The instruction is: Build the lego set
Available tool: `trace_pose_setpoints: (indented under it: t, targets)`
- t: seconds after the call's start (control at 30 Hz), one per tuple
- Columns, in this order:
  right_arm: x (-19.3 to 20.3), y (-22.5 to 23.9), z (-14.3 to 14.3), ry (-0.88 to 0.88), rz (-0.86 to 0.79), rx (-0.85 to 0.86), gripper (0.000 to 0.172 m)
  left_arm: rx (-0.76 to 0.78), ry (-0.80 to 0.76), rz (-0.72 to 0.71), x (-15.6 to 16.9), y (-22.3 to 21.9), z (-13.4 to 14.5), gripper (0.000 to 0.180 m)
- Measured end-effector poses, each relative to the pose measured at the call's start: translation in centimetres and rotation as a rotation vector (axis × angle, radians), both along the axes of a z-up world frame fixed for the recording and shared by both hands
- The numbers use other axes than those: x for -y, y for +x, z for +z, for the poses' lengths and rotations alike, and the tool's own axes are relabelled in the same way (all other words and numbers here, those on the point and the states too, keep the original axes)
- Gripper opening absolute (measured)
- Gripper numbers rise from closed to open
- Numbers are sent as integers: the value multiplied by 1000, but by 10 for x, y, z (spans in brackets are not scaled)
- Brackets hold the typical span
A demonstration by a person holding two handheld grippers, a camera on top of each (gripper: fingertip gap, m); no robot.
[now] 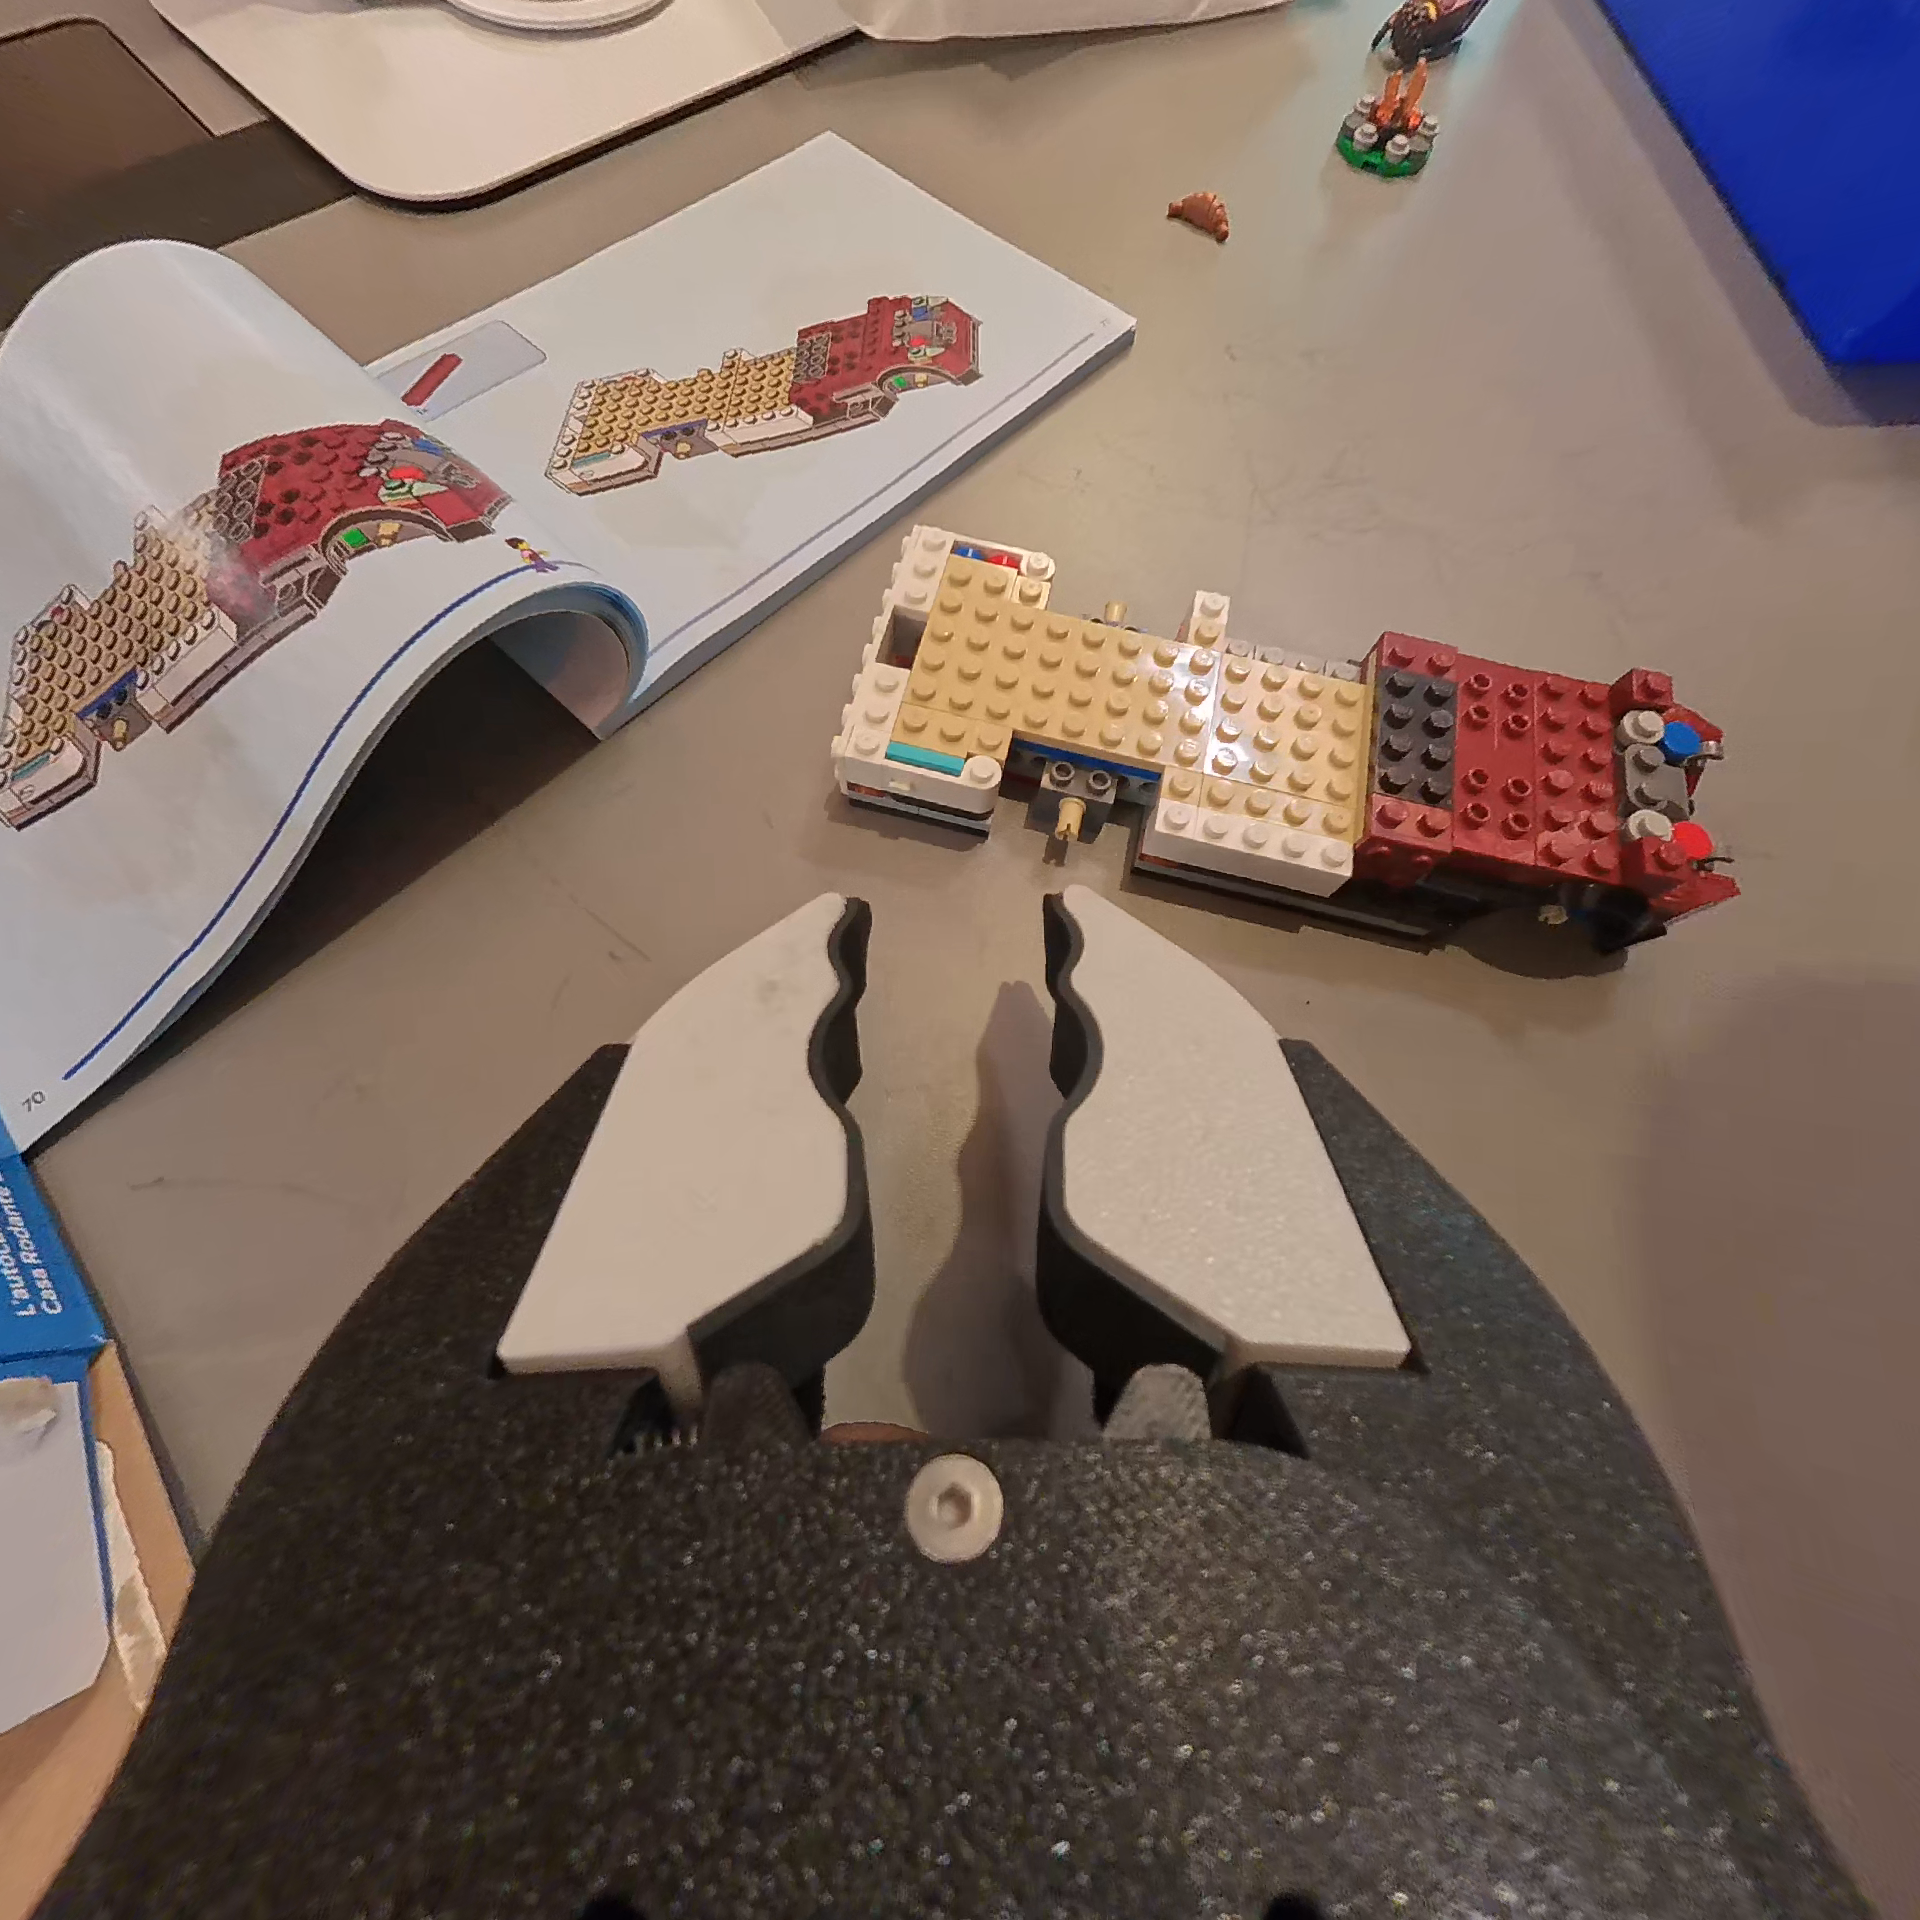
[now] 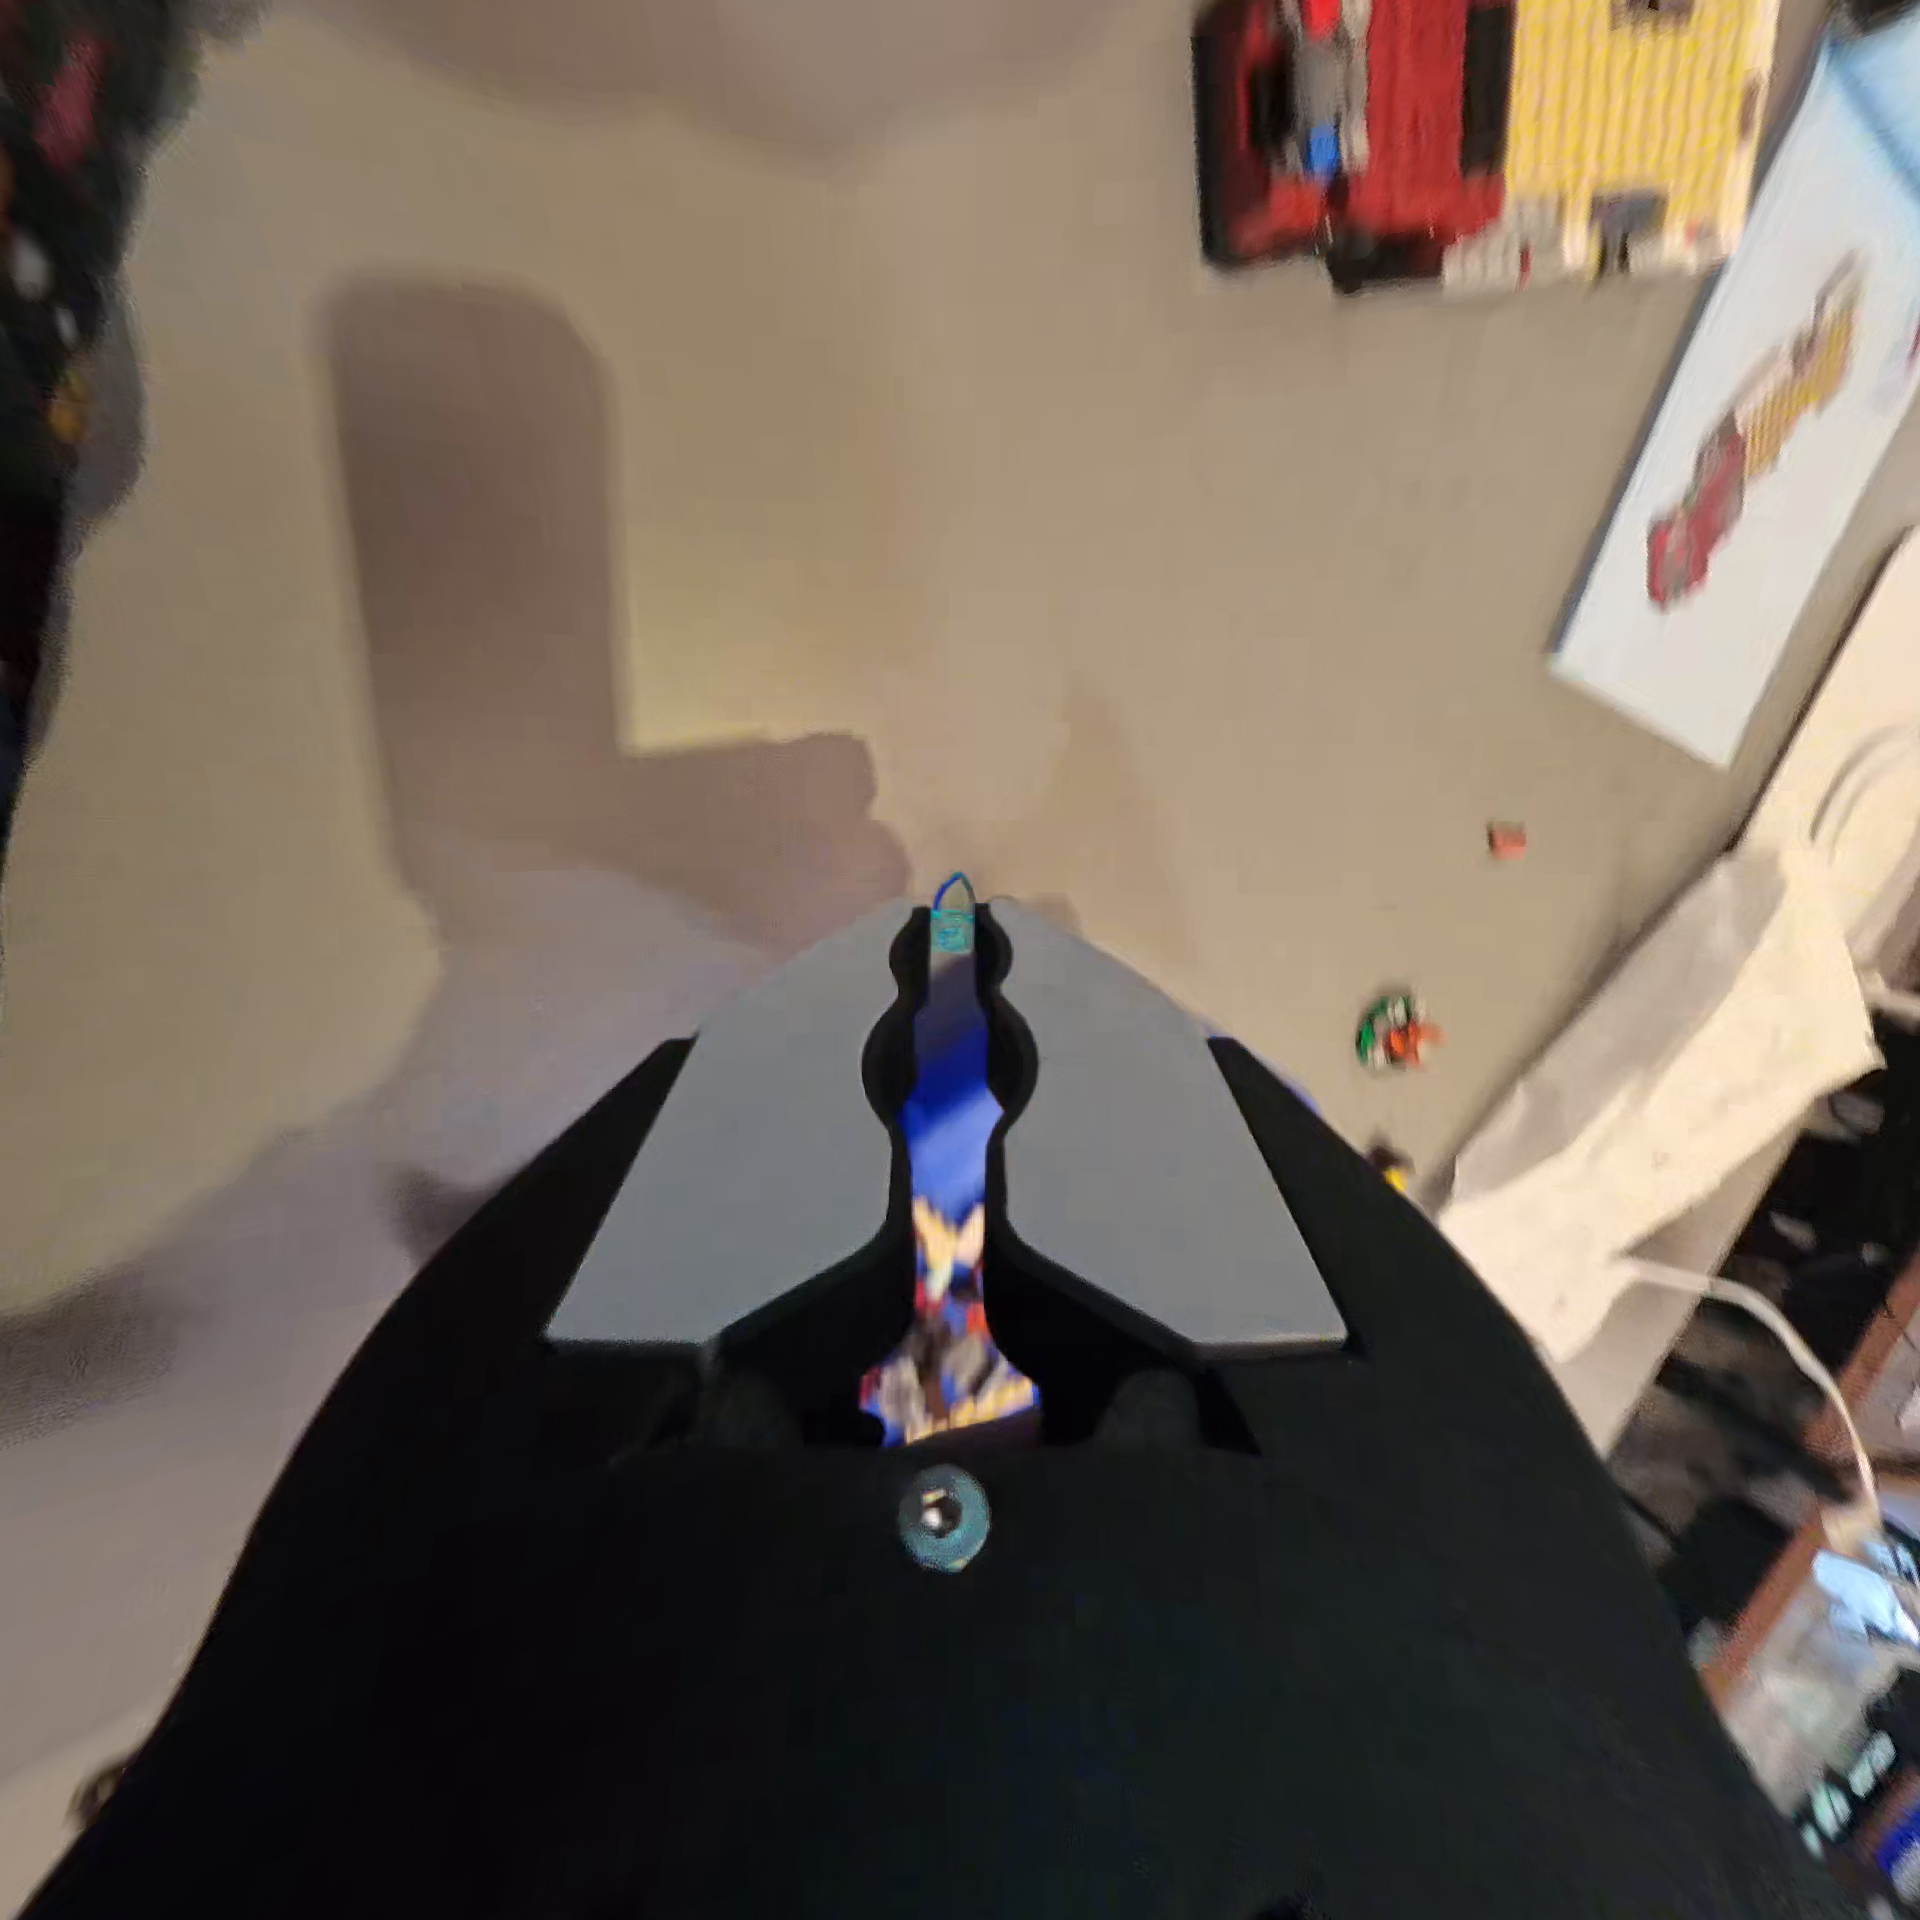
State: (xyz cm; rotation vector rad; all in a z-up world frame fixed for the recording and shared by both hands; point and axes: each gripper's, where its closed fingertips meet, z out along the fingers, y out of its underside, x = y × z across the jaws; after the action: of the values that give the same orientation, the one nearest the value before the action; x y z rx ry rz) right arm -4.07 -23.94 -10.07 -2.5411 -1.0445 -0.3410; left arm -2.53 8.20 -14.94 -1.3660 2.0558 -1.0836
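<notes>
A brick model (image 1: 1195, 717) with a tan studded floor, white edges and a dark red end lies on the grey table (image 1: 1351, 468). My left gripper (image 1: 956, 914) is open and empty, its tips just short of the model's near side, by a tan pin (image 1: 1067, 821). In the blurred right wrist view, my right gripper (image 2: 954, 920) is shut on a small clear blue-green piece (image 2: 951, 928) at its very tips, held above the table. The model (image 2: 1455, 135) shows at the top right of that view.
An open instruction booklet (image 1: 416, 540) lies left of the model and shows in the right wrist view (image 2: 1766, 416). A brown croissant piece (image 1: 1200, 213), a small campfire build (image 1: 1387, 130) and a blue box (image 1: 1787, 156) lie farther back. A white bag (image 2: 1662, 1091) lies at the right. Across from one pair of fingers to the other is roughly 35 cm. The tan pin (image 1: 1067, 821) sits 4 cm or so from the ends of my left fingers.
</notes>
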Motion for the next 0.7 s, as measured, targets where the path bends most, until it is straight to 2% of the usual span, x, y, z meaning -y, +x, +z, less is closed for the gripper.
trace_pose_setpoints:
  t: [0.17,0.37,0.53,0.7]
  targets:
    - [-25,-24,-47,-68,8,-85,8,11,47,-16,3,-3,-1,33]
    - [-22,-29,-74,-142,-68,-144,8,-1,71,-47,7,-7,-5,34]
    - [-21,-28,-70,-104,-116,-140,11,-12,84,-59,9,-7,-7,34]
    - [-4,-10,-27,0,-191,-164,15,-15,81,-57,9,-7,-8,34]
